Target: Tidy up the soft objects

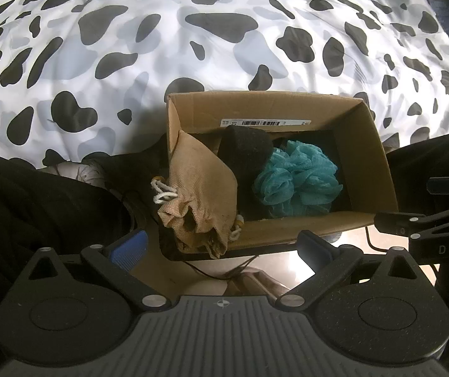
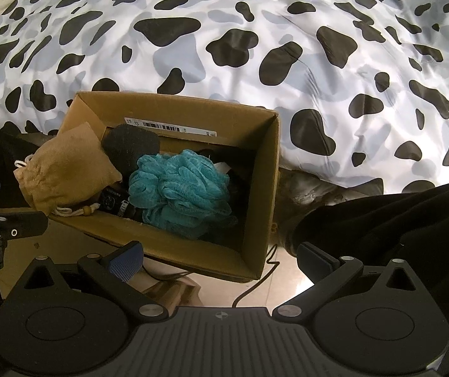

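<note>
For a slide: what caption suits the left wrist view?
Open left gripper before box holding pouch, loofah.

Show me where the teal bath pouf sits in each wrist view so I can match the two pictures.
Left wrist: teal bath pouf right of centre, inside the cardboard box, right of the tan drawstring bag.
Right wrist: pouf left of centre, in the box's middle, bag at its left.
Shared landmark: the barcode label on the box's far inner wall.
</note>
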